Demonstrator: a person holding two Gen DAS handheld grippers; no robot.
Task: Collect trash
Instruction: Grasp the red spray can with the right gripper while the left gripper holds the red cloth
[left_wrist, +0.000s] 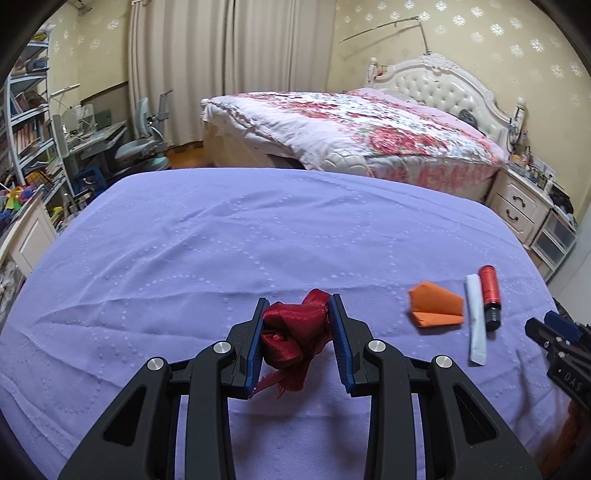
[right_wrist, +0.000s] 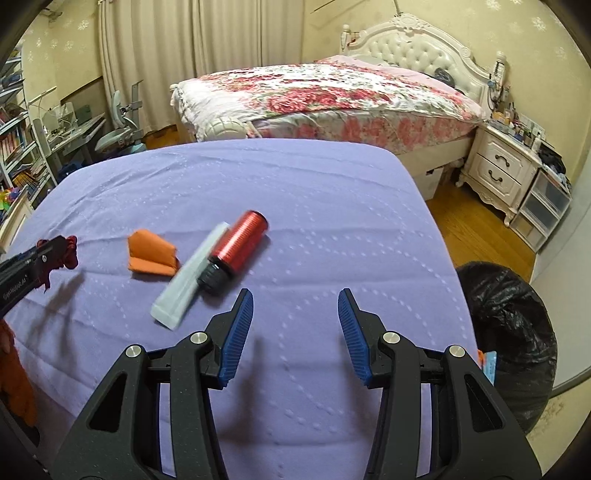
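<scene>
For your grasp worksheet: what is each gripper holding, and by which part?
The left gripper pinches a crumpled red ribbon across its bunched middle, loose ends hanging. The right gripper is open and holds nothing.

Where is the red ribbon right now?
The red ribbon is pinched in the left gripper over the purple sheet, left of the orange paper.

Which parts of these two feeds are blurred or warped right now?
Left wrist: the red ribbon in the left gripper is sharp; room edges bow from fisheye. Right wrist: the white strip and cloth ahead of the open right gripper show slight motion smear.
</scene>
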